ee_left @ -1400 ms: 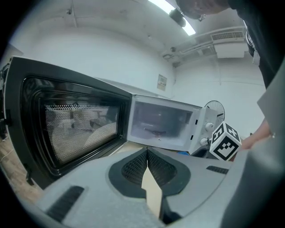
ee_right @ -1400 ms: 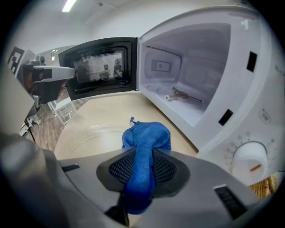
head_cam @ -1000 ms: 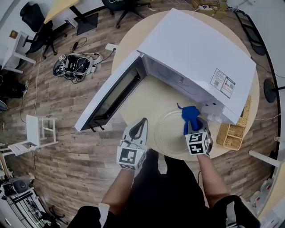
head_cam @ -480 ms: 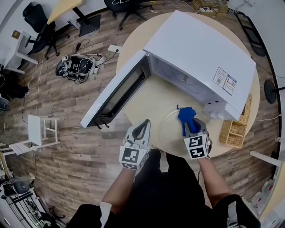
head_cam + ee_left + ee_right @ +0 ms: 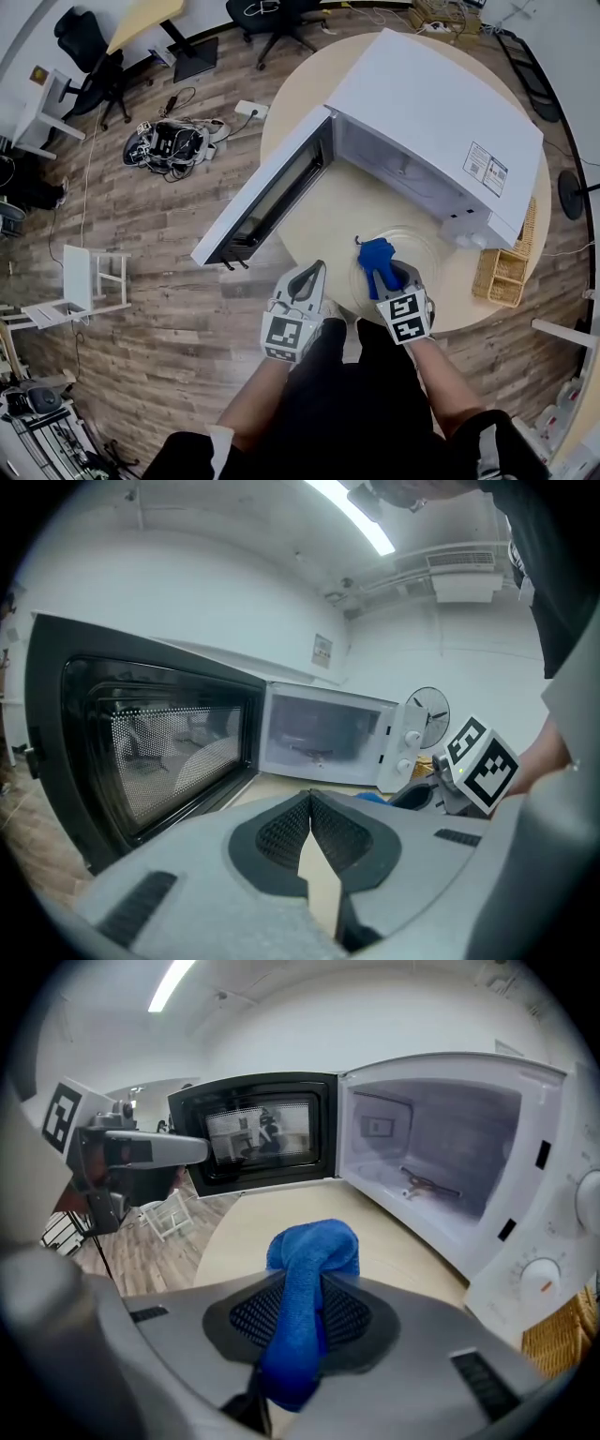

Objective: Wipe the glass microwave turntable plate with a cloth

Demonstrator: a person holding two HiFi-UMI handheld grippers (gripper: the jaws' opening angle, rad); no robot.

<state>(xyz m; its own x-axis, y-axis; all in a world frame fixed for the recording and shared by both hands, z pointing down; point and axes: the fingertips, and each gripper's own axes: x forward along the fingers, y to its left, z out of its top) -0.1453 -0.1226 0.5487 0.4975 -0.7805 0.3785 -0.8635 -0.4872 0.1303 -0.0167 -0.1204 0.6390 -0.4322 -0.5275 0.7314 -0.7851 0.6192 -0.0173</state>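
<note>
Clamping blue cloth, R tongs over glass plate; L tongs closed, empty.

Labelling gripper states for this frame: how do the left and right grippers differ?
Left gripper: jaws closed tip to tip, nothing between them. Right gripper: jaws clamped on a bunched blue cloth. In the head view the right gripper is over the glass plate; the left gripper is beside the plate, near the edge of the table. Shared: both point toward the open microwave.
</note>
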